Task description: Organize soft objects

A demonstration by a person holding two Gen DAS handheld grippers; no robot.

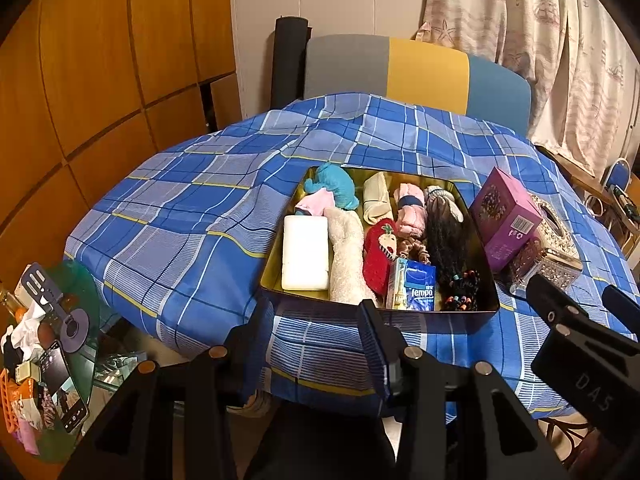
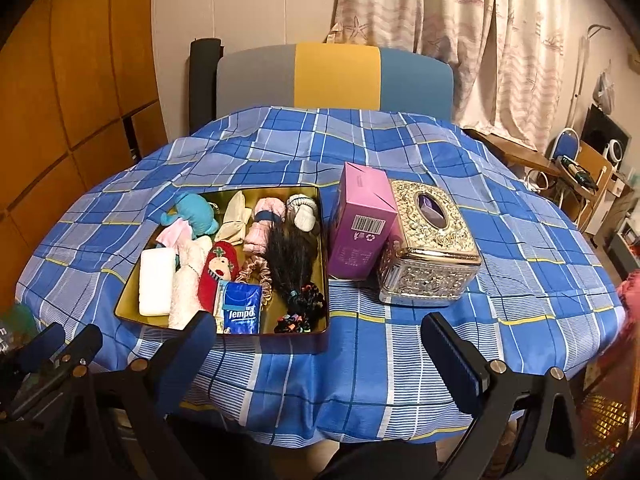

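Left wrist view: left gripper (image 1: 316, 332) spread open, empty, over the table's near edge. Tin tray (image 1: 272, 264) of soft items just beyond; bare tablecloth (image 1: 180, 208) to its left, purple box (image 1: 506, 220) touching its right side.

Right wrist view: right gripper (image 2: 320, 344) open, empty, at the near edge. Tray (image 2: 325, 280) front-left; ornate tissue holder (image 2: 430, 248) beside box (image 2: 360, 224); open cloth (image 2: 540, 260) toward the right edge.

chair (image 2: 336, 76) – behind table | curtain (image 2: 460, 40) | phone (image 1: 64, 388) – lower left
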